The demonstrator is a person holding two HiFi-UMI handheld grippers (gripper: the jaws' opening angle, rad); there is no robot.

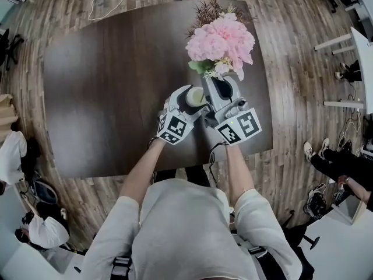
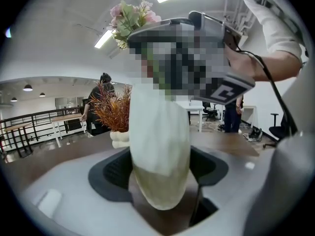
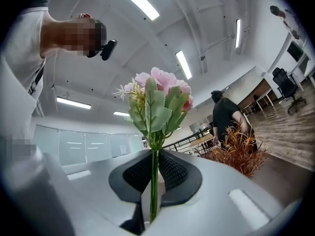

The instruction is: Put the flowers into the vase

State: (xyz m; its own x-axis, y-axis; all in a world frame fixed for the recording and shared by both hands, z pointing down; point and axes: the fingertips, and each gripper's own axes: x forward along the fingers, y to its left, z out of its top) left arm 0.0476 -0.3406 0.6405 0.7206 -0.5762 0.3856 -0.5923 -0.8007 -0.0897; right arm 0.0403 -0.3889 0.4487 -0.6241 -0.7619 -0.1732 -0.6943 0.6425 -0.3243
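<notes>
The pale cream vase (image 1: 196,95) stands tilted over the dark table (image 1: 105,86), and my left gripper (image 1: 191,101) is shut on it. In the left gripper view the vase (image 2: 158,146) fills the gap between both pads of the left gripper (image 2: 160,173). My right gripper (image 1: 224,90) is shut on the thin green stem (image 3: 154,181) of the pink flower bunch (image 1: 222,42). The blooms (image 3: 158,96) rise above the right gripper (image 3: 154,178). The right gripper sits right beside and above the vase, with the flowers (image 2: 132,17) over the vase mouth.
A reddish dried plant (image 1: 208,10) in a small white pot (image 2: 119,137) stands at the table's far edge, behind the flowers. White desks (image 1: 361,57) and seated people's legs (image 1: 338,159) are to the right. A cable (image 1: 108,2) lies on the wooden floor beyond the table.
</notes>
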